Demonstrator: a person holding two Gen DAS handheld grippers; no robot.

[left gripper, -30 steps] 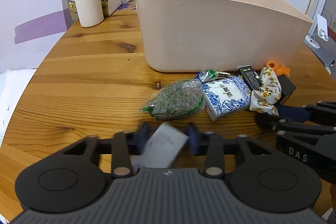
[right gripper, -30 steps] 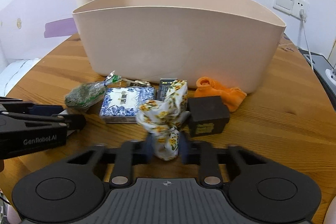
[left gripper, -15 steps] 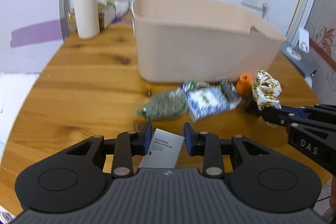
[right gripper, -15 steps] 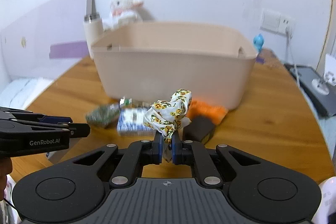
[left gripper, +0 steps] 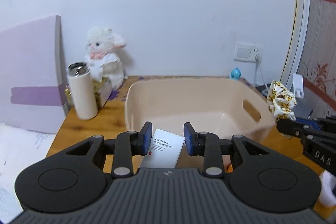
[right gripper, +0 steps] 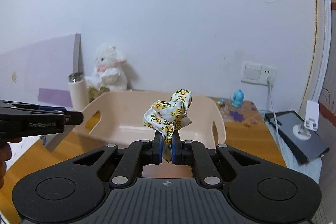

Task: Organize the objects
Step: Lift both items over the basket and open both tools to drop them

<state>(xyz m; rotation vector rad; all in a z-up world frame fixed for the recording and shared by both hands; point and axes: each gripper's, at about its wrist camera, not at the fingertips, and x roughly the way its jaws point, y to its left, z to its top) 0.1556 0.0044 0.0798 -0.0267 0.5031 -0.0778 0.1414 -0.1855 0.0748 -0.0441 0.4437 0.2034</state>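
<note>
My left gripper [left gripper: 167, 135] is shut on a white packet [left gripper: 162, 148] printed "Preferred Hotel Supplies" and holds it above the near rim of the beige basin [left gripper: 195, 104]. My right gripper [right gripper: 166, 147] is shut on a floral scrunchie [right gripper: 170, 114], raised in front of the basin [right gripper: 130, 119]. The scrunchie also shows at the right of the left wrist view [left gripper: 281, 101]. The basin's inside looks bare. The other table items are hidden below the grippers.
A white thermos [left gripper: 83, 91], a tissue box and a white plush toy [left gripper: 105, 56] stand at the back left of the wooden table [left gripper: 84, 123]. A blue figurine [right gripper: 237, 99] and a dark tablet [right gripper: 298, 133] are at the right. A wall lies behind.
Both grippers have lifted from table level with their objects and now look down over the basin's rim. The items on the table have dropped out of view.
</note>
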